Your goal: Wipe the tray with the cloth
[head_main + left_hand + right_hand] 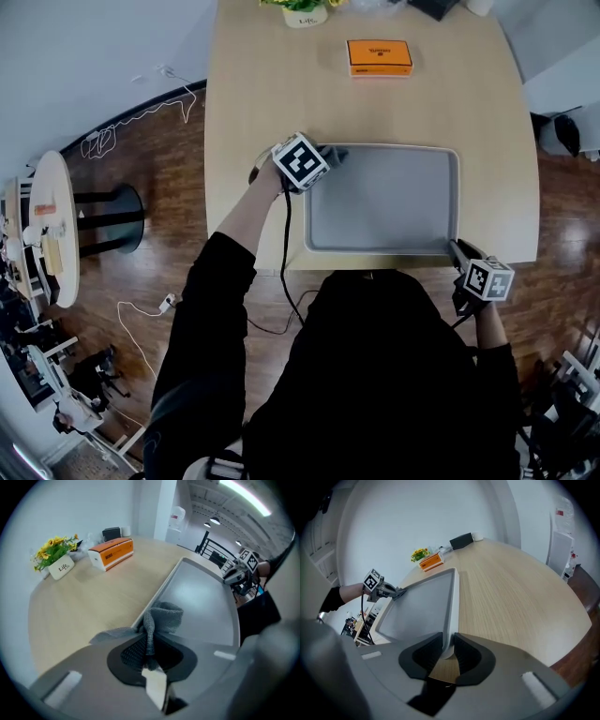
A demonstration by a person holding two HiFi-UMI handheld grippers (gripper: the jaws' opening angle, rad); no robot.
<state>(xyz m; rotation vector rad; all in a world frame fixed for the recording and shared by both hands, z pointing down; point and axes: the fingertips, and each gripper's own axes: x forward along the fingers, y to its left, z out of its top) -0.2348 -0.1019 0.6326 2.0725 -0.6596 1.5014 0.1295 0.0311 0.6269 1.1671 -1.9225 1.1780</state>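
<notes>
A grey tray (441, 159) lies on the wooden table near its front edge. My left gripper (317, 167) is at the tray's far left corner, shut on a grey cloth (161, 618) that drapes over the tray's rim (161, 590) there. The cloth (334, 155) shows as a small grey bunch beside the marker cube in the head view. My right gripper (459, 251) is at the tray's near right corner, its jaws closed on the tray rim (451, 620). In the right gripper view the left gripper (396, 592) appears across the tray (422, 606).
An orange box (379, 57) lies on the table beyond the tray, and a white pot of yellow flowers (305, 11) stands at the far edge. A dark object (461, 540) sits at the far end. Wooden floor and a cable (141, 323) lie to the left.
</notes>
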